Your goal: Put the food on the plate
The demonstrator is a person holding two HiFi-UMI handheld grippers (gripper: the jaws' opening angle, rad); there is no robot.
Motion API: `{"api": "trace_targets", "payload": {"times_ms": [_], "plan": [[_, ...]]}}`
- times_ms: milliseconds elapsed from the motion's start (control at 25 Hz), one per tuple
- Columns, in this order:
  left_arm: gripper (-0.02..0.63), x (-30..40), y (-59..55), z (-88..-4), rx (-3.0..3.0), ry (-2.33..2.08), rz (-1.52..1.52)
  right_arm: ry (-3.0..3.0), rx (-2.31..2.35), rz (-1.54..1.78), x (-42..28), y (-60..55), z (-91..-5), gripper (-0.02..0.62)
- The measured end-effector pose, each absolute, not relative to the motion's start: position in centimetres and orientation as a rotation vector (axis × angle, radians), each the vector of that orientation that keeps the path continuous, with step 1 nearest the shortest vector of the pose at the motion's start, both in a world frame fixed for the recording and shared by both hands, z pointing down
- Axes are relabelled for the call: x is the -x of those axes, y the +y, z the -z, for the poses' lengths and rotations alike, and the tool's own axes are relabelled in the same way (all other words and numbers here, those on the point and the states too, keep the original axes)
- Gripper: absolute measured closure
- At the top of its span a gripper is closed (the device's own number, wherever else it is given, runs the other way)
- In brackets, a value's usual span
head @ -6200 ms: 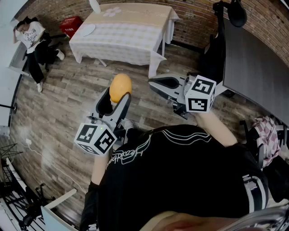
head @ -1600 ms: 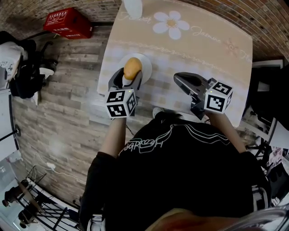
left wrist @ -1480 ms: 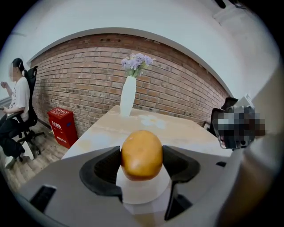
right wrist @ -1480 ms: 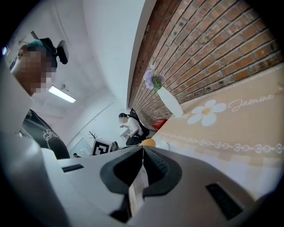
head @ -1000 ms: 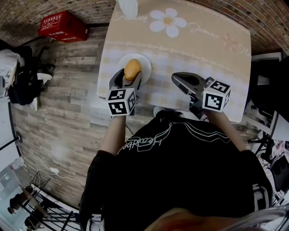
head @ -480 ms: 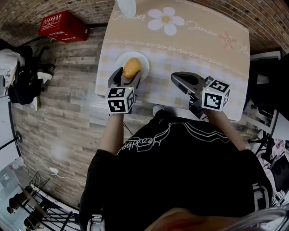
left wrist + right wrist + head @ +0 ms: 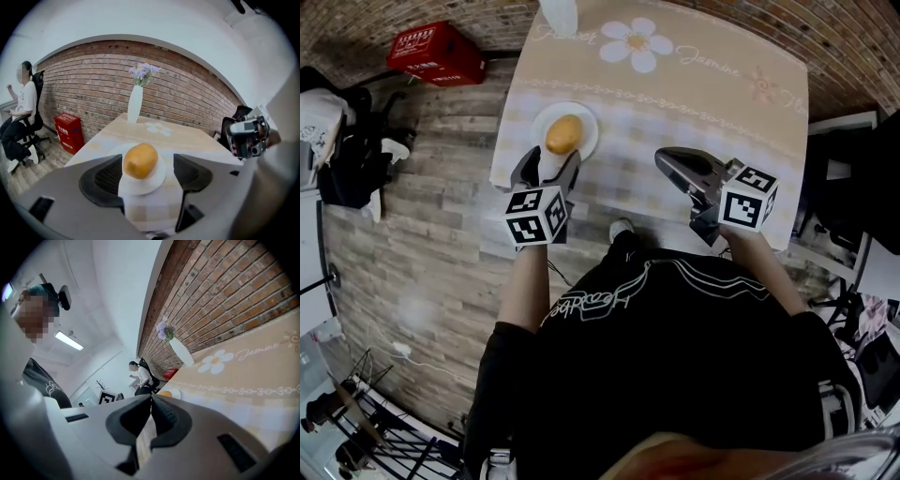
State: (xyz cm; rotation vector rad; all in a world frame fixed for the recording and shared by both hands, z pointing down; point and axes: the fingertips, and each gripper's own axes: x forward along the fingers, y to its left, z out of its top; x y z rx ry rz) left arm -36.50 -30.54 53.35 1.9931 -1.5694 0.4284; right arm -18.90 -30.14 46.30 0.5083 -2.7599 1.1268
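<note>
On the white plate (image 7: 587, 142), at the front left of the table (image 7: 703, 103): the food (image 7: 563, 134), a yellow-orange oval lump lying on its side. Just short of the plate's near rim, the left gripper (image 7: 549, 161), with jaws spread wide and opening. In the left gripper view, the food framed in the gap ahead of the jaw tips, touched by neither pad, with a clear space on each side. Well to the right, over the table's front edge, the right gripper (image 7: 664, 156), with jaws pressed together and nothing pinched between them. At the table's far edge, a white vase (image 7: 135, 104) with pale purple flowers (image 7: 143, 71). Behind it, a brick wall (image 7: 187, 103). On the wooden floor (image 7: 422, 234) left of the table, a red box (image 7: 436, 53). Farther left, in the left gripper view, a seated person (image 7: 21, 117) in a white top.
</note>
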Motion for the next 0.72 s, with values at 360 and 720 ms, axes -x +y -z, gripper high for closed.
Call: {"api": "trace_targets", "payload": {"times_ms": [360, 720], "plan": [[0.323, 32.2, -24.2, -43.5, -2.047, -1.577, -0.148, -2.901, -0.381, -0.974, 16.7, -26.9, -40.2, 0.598], [0.546, 23.8, -17.5, -34.9, -2.219, -1.355, 0.05, -3.004, -0.207, -0.861, 15.4, -21.0, -35.6, 0.598]]}}
